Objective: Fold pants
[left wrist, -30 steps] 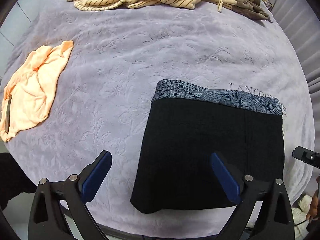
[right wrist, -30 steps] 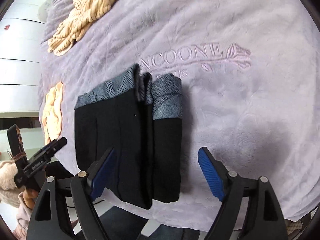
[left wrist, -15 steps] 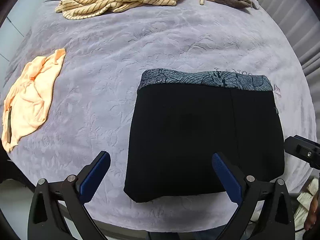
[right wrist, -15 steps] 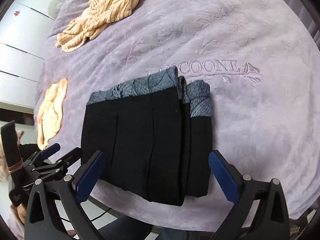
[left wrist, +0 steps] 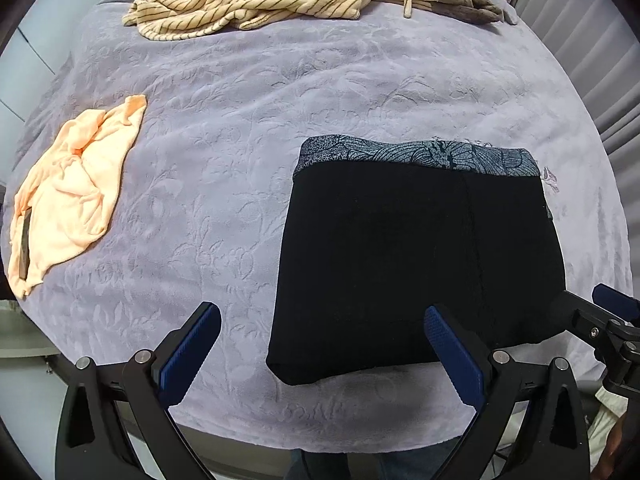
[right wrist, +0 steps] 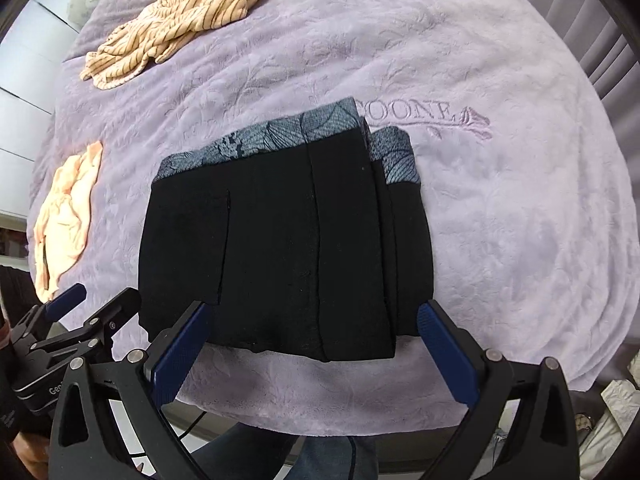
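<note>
Since the earlier frame, both grippers have been drawn back slightly from the folded black pants (right wrist: 280, 248), which lie on the lilac blanket (right wrist: 500, 220) embossed "COONE". The left gripper (left wrist: 320, 352) and right gripper (right wrist: 312, 352) are held spread, gripping nothing.

The left gripper (left wrist: 322, 354) and the right gripper (right wrist: 312, 354) look alike: matte black angular frames with triangular cut-outs, silver round screws at the pivots, and ribbed dark blue pads (left wrist: 454, 356) lining the fingers. White lettering beginning "Gen" marks one black body.
</note>
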`<state>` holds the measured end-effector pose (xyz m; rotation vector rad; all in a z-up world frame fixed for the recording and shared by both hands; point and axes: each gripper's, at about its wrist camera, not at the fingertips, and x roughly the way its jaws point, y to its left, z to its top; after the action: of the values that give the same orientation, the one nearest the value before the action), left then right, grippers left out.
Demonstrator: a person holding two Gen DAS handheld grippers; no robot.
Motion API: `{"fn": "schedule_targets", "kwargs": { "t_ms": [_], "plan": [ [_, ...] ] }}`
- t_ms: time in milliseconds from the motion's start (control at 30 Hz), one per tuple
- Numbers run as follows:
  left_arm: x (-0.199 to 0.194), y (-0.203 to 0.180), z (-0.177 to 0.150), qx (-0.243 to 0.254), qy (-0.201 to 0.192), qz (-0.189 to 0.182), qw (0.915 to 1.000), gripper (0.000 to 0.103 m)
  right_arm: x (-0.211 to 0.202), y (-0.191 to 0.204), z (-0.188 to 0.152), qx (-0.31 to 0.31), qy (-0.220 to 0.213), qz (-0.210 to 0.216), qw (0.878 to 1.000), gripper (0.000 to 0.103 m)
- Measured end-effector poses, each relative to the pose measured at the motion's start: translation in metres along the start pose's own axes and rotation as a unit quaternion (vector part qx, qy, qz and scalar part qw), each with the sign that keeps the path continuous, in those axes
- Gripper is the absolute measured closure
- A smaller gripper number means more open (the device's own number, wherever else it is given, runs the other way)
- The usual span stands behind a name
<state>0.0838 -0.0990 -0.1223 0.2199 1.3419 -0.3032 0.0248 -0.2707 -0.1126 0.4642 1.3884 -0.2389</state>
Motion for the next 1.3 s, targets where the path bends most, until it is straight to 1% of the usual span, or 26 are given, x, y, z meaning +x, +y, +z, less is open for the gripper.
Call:
{"fn": "schedule_targets", "kwargs": {
  "t_ms": [100, 500, 700, 1300],
  "plan": [
    [-0.003, 0.002, -0.001, -0.002, 0.001, -0.008, 1.0000, 0.001, -0.007, 0.006, 0.000, -0.007, -0.004, -0.013, 1.000, 0.001],
    [-0.008, -0.003, -0.004, 0.002, -0.003, -0.007, 1.0000, 0.001, -0.015, 0.018, -0.006, -0.026, -0.006, -0.032, 0.999, 0.001],
    [-0.007, -0.005, -0.004, 0.003, 0.000, -0.007, 1.0000, 0.001, -0.015, 0.017, -0.010, -0.022, -0.007, -0.043, 0.999, 0.001],
    [-0.001, -0.003, -0.003, 0.006, 0.011, -0.004, 0.9999, 0.001, -0.011, 0.012, -0.007, -0.018, -0.003, -0.049, 0.999, 0.001]
  ]
}}
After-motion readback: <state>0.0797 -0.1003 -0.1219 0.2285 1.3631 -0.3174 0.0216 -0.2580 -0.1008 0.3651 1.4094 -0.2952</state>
